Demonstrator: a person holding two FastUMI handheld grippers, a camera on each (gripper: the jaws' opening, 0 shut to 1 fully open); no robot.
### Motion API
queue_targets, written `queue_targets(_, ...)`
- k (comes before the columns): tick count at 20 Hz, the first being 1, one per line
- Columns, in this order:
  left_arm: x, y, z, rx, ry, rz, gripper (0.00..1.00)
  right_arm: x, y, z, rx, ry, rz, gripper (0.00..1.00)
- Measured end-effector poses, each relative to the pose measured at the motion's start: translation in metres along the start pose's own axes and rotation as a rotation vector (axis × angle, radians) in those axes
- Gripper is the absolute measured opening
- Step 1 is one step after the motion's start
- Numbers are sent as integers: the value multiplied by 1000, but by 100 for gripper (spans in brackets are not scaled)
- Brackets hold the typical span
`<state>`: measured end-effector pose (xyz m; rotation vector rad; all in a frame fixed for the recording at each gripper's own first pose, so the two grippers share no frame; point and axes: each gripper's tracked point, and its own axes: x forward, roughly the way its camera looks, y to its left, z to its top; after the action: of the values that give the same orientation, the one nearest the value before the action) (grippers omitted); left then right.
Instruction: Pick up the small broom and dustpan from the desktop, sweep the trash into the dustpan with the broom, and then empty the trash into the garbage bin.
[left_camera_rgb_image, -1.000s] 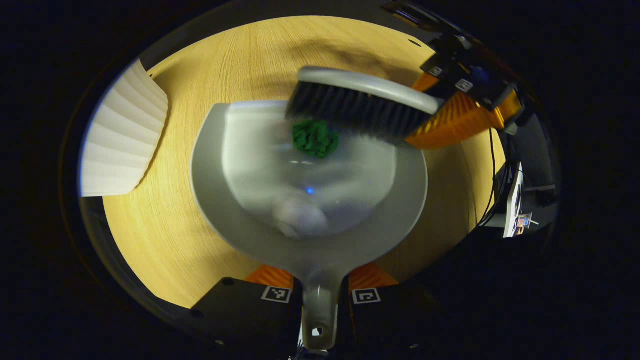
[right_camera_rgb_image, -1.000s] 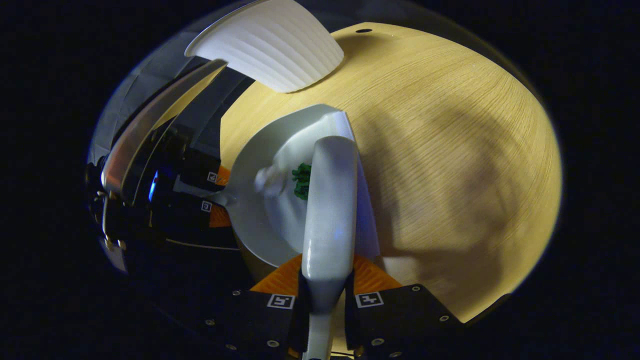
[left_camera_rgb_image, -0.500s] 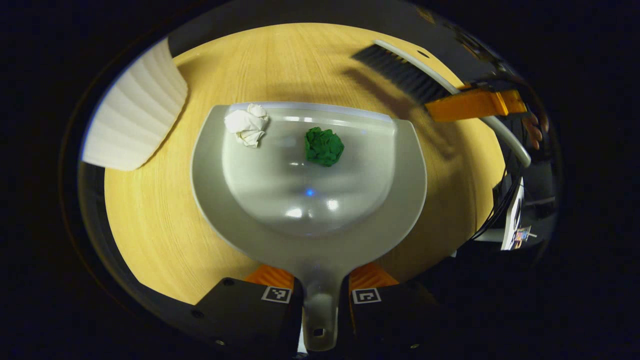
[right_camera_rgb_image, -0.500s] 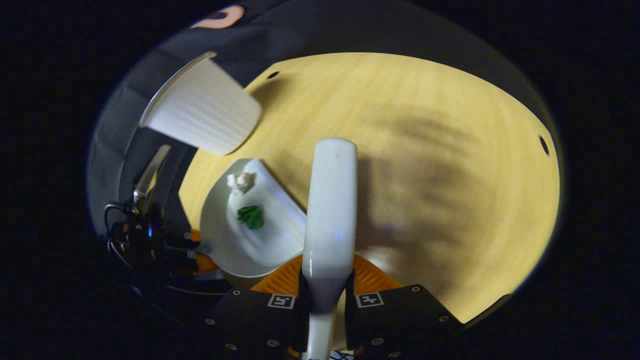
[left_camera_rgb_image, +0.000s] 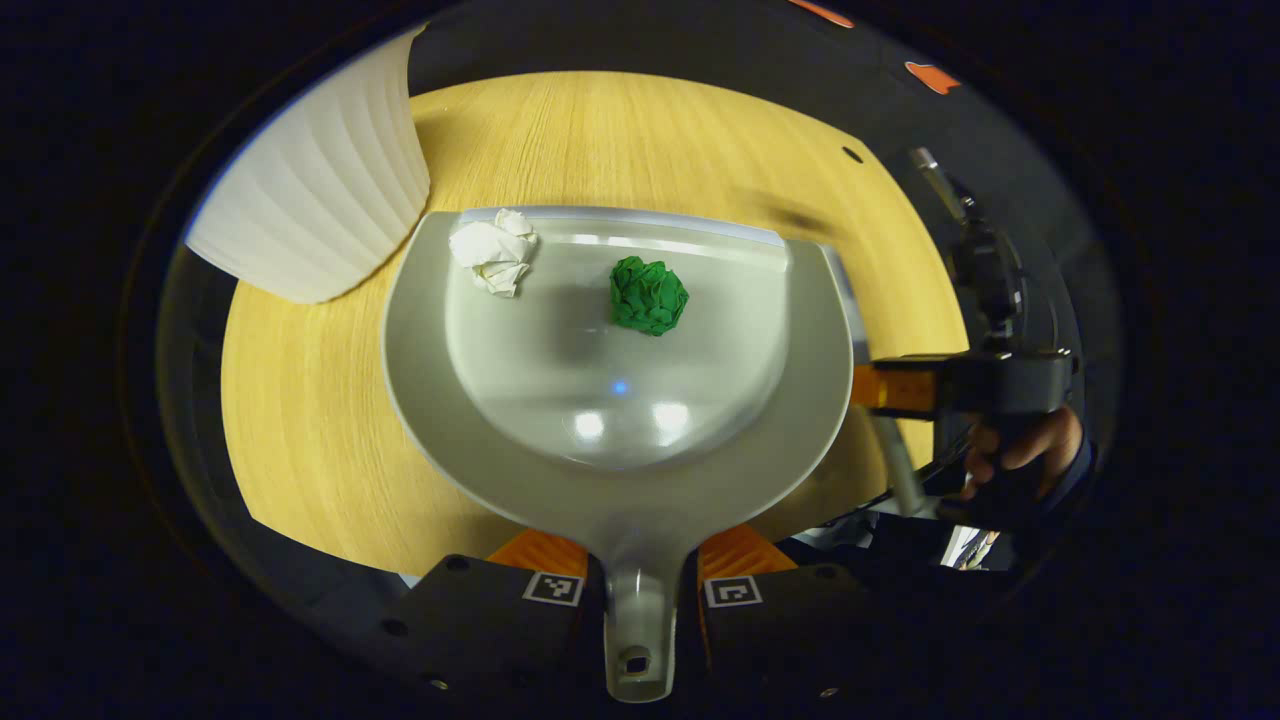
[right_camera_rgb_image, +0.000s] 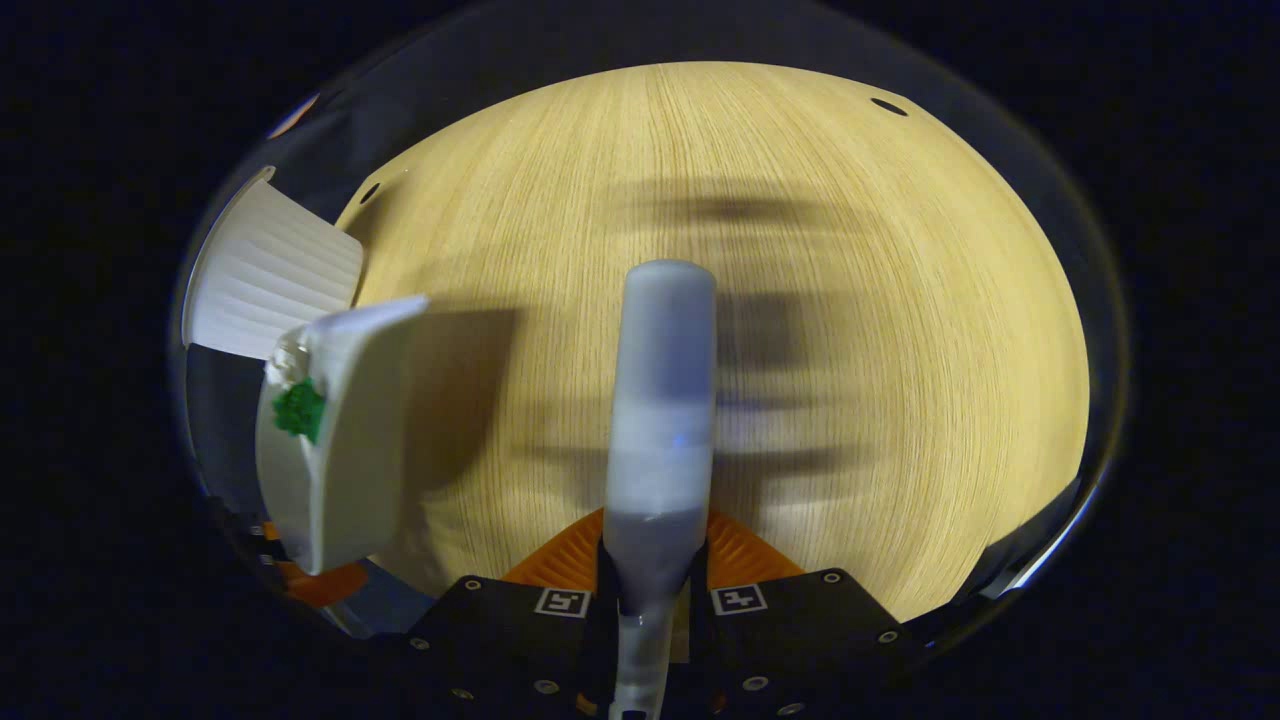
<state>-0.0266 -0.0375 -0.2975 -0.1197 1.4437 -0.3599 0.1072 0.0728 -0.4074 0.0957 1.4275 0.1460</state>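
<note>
Both grippers clamp handles: left gripper (left_camera_rgb_image: 640, 590) the dustpan (left_camera_rgb_image: 620, 480) with its white wad (left_camera_rgb_image: 492, 250), right gripper (right_camera_rgb_image: 652, 600) the broom (right_camera_rgb_image: 662, 420).

Lighting and picture quality: dim booth, warm pool of light, strong fisheye bending.

The wooden desktop (right_camera_rgb_image: 800, 330) is lit from above and falls off to near black at the rim of both views. Two bright glare spots and a small blue reflection are seen on the dustpan (left_camera_rgb_image: 620, 420). Soft banded shadows are cast across the desktop in the right gripper view, where the broom (right_camera_rgb_image: 662, 400) is smeared by motion blur. The garbage bin (left_camera_rgb_image: 320, 200) is curved by edge distortion. The green paper ball (left_camera_rgb_image: 648, 294) is rendered sharp.
</note>
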Motion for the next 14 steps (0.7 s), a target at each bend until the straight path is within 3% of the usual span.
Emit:
queue_targets(7, 13, 21, -6, 147, -95, 31, 30, 54, -18, 2, -26, -18, -9, 29)
queue_targets(10, 18, 19, -4, 110, -120, 31, 29, 75, -34, 14, -15, -18, 6, 30)
queue_targets(11, 19, 20, -1, 86, -135, 47, 30, 82, -40, 18, -15, -17, 11, 29)
queue_targets(12, 19, 18, 2, 55, -146, 73, 30, 67, -20, 4, -15, -17, 12, 29)
queue_targets(14, 16, 26, 11, 16, -179, 117, 30, 79, -39, 17, -21, -19, 10, 31)
